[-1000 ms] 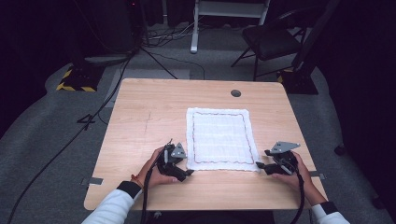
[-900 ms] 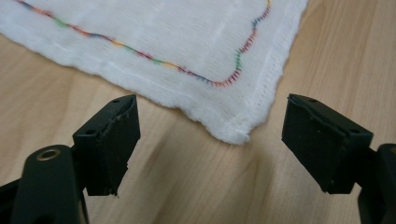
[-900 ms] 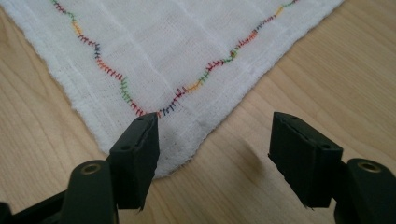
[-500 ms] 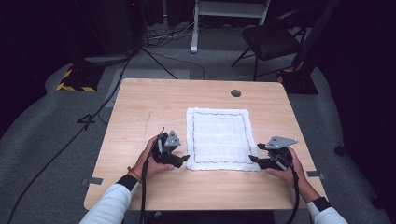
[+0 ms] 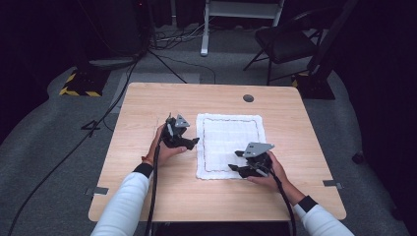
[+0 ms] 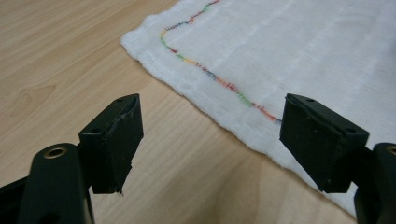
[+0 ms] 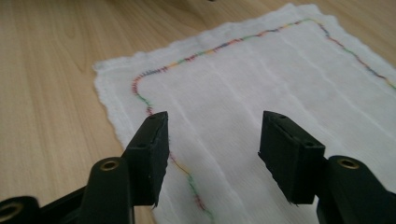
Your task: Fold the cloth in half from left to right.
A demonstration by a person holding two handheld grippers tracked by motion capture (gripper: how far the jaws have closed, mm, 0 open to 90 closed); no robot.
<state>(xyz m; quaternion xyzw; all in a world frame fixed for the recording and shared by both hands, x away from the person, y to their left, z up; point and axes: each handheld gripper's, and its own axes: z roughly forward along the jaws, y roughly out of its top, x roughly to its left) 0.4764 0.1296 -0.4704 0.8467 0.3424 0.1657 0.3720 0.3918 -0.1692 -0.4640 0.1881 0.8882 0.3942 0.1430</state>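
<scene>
White cloth [image 5: 230, 145], faint woven ribs, border line of rainbow stitching: red, yellow, green, blue. Counter [image 5: 147, 105] pale wood grain, one dark round grommet [image 5: 248, 98]. Both claws, left [image 6: 210, 140] and right [image 7: 212, 156], matte black. Grey floor [image 5: 44, 147]; yellow-black hazard stripes [image 5: 78, 92].

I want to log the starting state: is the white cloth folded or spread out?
Spread flat: the white cloth lies as one square on the table, stitched border visible, no folds.

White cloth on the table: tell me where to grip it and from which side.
Grip the white cloth at its near corners, which lie flat and free on the table. Bring the left gripper in low from the cloth's left edge and the right gripper from its near right corner, one jaw sliding under the hem.
</scene>
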